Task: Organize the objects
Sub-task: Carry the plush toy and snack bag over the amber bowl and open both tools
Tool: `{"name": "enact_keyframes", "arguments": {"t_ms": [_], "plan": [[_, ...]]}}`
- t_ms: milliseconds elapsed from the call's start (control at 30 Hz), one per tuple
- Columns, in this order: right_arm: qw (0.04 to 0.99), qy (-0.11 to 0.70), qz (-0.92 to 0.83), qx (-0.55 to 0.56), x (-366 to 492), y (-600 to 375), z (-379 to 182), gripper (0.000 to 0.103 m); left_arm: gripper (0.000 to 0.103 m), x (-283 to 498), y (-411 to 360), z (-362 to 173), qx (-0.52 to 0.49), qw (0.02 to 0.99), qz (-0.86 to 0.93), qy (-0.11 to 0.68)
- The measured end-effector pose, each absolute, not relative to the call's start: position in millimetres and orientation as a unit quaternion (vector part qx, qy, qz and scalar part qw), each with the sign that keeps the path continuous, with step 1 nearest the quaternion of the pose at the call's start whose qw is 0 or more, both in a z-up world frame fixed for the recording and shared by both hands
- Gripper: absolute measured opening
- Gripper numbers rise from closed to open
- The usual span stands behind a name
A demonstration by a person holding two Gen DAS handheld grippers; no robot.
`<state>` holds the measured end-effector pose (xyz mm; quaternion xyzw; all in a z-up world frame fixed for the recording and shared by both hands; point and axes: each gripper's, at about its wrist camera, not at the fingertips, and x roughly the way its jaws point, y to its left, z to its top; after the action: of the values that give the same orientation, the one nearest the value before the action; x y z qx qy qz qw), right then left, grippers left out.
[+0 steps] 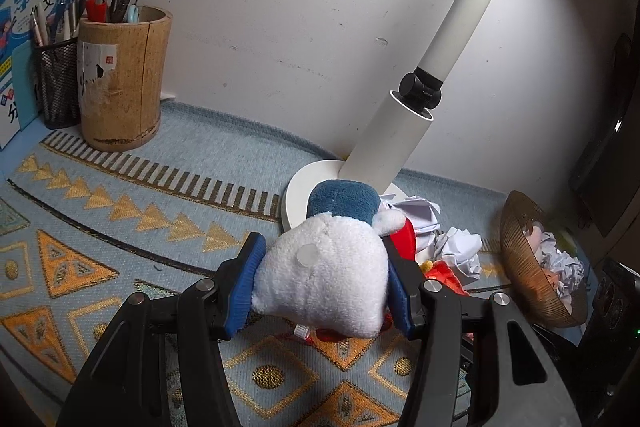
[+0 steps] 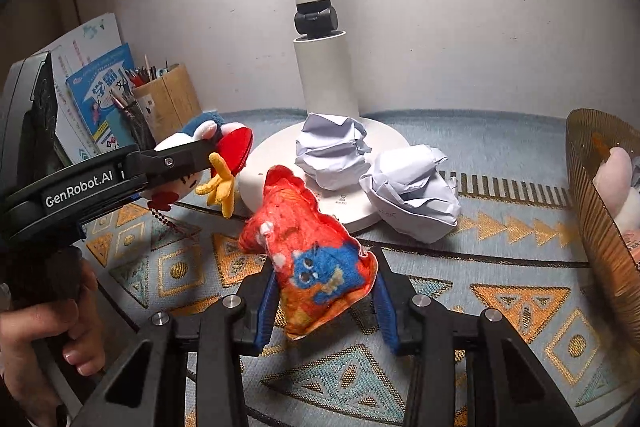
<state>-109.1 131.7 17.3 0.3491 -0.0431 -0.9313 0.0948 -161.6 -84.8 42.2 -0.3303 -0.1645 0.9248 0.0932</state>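
Plush chicken (image 1: pixel 324 279), white-bodied with a blue cap, sits low in the frame's centre, squeezed between the left hand-held gripper (image 1: pixel 324 281) pads. Right hand-held gripper (image 2: pixel 324 291) clamps an orange pouch (image 2: pixel 312 259) above the patterned tabletop (image 2: pixel 500 307), lower centre.

A white lamp (image 1: pixel 404 131) stands on a blue patterned cloth (image 1: pixel 132 211) by the wall (image 1: pixel 280 7). Far left, a round wooden pot (image 1: pixel 122 83) holds pens, beside a book (image 1: pixel 36 11).

Home study desk — pen holders (image 1: pixel 120 79), lamp (image 1: pixel 404 119)
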Motion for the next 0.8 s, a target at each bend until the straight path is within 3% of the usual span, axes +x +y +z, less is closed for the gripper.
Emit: {"name": "enact_keyframes", "arguments": {"t_ms": [400,567,667,800], "plan": [[0.091,-0.053,-0.937,0.332,-102,138,21,0.041,0.053,-161,-81,43,-0.325,0.091,0.927,-0.163],[0.096,-0.118,-0.948,0.278,-76,165,38,0.041,0.053,-156,-68,48,-0.310,0.116,0.931,-0.156],[0.095,-0.158,-0.948,0.260,-61,197,66,0.041,0.053,-151,-47,65,-0.303,0.133,0.932,-0.151],[0.053,-0.137,-0.964,0.223,-44,248,134,0.041,0.053,-154,6,108,-0.288,0.180,0.930,-0.141]]}}
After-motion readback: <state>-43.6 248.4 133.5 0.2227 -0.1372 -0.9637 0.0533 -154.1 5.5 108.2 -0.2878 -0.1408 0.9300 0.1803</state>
